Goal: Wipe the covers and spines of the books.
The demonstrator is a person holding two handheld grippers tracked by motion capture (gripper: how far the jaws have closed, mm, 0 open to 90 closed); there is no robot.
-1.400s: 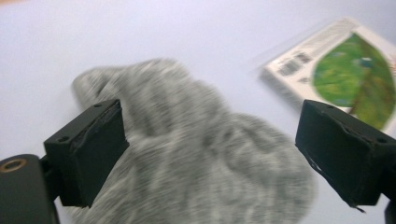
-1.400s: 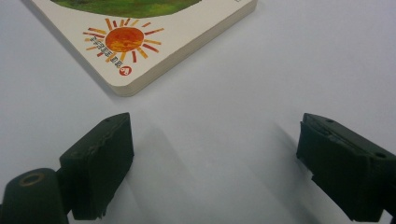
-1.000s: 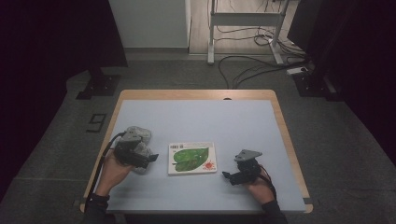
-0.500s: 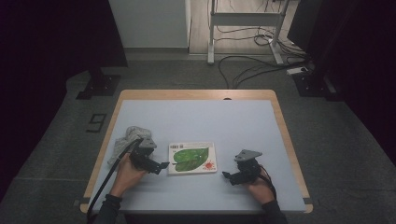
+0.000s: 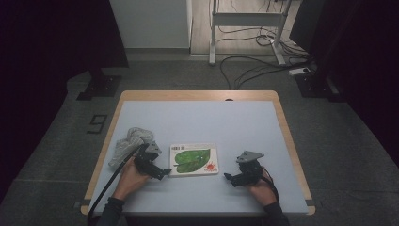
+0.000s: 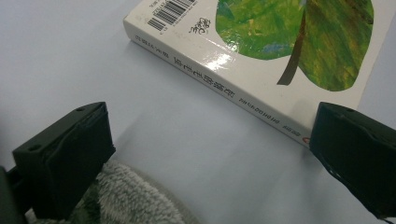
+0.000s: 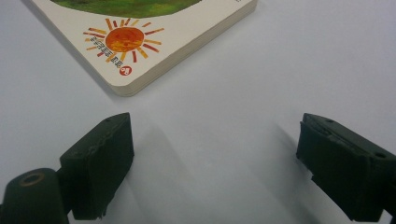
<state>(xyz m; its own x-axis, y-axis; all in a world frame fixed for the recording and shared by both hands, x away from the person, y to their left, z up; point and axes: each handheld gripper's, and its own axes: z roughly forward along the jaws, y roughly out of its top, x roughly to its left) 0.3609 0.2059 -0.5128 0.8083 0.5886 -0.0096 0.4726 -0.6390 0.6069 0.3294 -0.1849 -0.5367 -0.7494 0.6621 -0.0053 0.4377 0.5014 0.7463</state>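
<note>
The left gripper has come down from above the grey cloth to the table beside the left edge of the picture book, its jaws apart with nothing between them, so I judge that it is lining up to take the book by the spine. The book lies flat near the front middle of the light blue table, cover up, long axis running left to right, and the spine seems to face left. The right gripper rests just right of the book, jaws wide apart and empty.
</note>
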